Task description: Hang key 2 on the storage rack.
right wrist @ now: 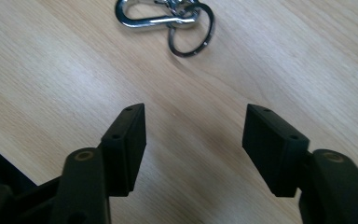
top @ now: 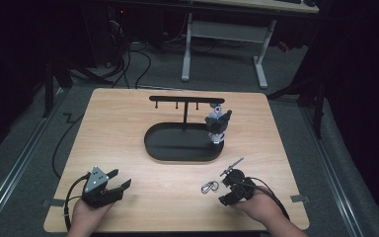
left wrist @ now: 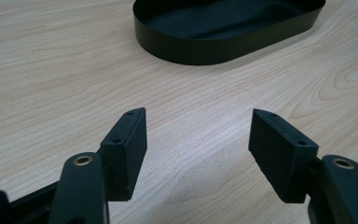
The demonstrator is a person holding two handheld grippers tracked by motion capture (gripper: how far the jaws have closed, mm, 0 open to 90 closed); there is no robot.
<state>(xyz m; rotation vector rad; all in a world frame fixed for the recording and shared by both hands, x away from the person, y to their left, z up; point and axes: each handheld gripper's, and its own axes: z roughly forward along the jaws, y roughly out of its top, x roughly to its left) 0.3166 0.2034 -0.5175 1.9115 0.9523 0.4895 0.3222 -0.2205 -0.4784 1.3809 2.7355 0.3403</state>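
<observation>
Risking a skid: thin keyring (right wrist: pixel 168 21) lying flat near the table's (top: pixel 128 123) front-right edge, just ahead of the right tool (right wrist: pixel 193 140), spread wide and pinching nothing. Left tool (left wrist: pixel 198 149) resting spread at the front-left corner. Oval tray (left wrist: pixel 223 44) mid-table looking empty inside.

No text, label, brand, number or sign can be read anywhere in these views. The wooden bench (top: pixel 128 128) bears only its grain, the black oval tray (top: pixel 177 148) and the T-shaped stand (top: pixel 185 100) rising from it are plain, the carabiner with its key ring (right wrist: pixel 168 21) carries no legible marking, and the small grey figure (top: pixel 217 124) at the tray's right end is too small to tell.
</observation>
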